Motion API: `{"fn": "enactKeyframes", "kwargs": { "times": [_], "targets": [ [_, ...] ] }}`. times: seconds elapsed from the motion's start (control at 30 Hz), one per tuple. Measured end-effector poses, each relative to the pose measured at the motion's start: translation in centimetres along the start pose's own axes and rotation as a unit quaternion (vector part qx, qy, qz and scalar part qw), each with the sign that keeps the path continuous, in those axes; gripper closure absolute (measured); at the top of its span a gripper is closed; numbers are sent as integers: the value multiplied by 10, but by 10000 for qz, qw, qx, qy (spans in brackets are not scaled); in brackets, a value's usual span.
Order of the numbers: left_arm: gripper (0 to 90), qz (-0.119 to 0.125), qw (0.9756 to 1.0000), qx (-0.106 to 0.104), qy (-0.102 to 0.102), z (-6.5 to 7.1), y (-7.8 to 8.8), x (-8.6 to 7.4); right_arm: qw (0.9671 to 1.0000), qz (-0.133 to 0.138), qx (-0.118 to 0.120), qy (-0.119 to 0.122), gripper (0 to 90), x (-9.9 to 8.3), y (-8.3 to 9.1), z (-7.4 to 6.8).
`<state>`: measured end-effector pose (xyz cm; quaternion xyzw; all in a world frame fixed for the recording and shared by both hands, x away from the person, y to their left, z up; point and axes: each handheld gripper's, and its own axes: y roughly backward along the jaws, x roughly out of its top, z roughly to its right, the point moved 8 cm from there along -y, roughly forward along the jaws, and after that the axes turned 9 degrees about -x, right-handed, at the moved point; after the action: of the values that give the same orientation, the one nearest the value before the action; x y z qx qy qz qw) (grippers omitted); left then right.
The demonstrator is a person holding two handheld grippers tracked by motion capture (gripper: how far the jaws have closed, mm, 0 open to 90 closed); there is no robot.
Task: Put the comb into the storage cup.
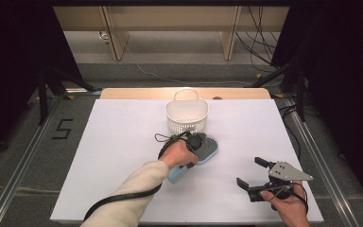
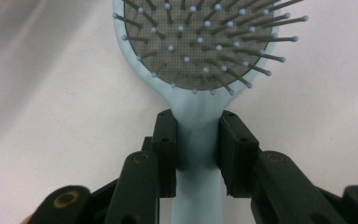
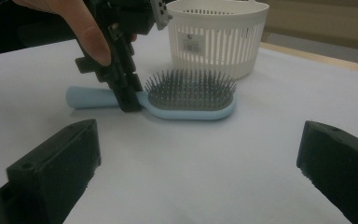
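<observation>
A light blue hairbrush (image 1: 210,150) with a dark bristle pad lies flat on the white table, bristles up, its head pointing toward the basket. My left gripper (image 1: 196,155) comes down on it from above. In the left gripper view the two black pads press on either side of the hairbrush (image 2: 200,46) at its narrow neck, so the left gripper (image 2: 198,135) is shut on it. My right gripper (image 1: 250,171) rests near the front right of the table, jaws wide open with nothing between them. The right gripper view looks over its own open jaws (image 3: 196,172) at the hairbrush (image 3: 191,95) and the left gripper (image 3: 128,100).
A white slotted plastic basket (image 1: 186,116) with a handle stands just behind the brush, near the table's far edge; it shows again as the basket (image 3: 219,32). The white table top (image 1: 123,142) spreads wide to the left and right. Floor and cables lie beyond.
</observation>
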<state>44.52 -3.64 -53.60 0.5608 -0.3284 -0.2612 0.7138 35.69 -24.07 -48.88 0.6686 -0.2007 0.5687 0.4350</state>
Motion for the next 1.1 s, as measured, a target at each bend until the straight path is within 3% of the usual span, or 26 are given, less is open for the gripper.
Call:
{"fn": "enactKeyframes", "kwargs": {
  "times": [0.6,1.1],
  "targets": [
    [701,185,9998,13,-38,1,1,-2,10000,-11,3,0,3,0,0,0],
    [700,632,9979,55,-148,0,10,-2,10000,-10,-5,5,3,0,0,0]
  ]
}}
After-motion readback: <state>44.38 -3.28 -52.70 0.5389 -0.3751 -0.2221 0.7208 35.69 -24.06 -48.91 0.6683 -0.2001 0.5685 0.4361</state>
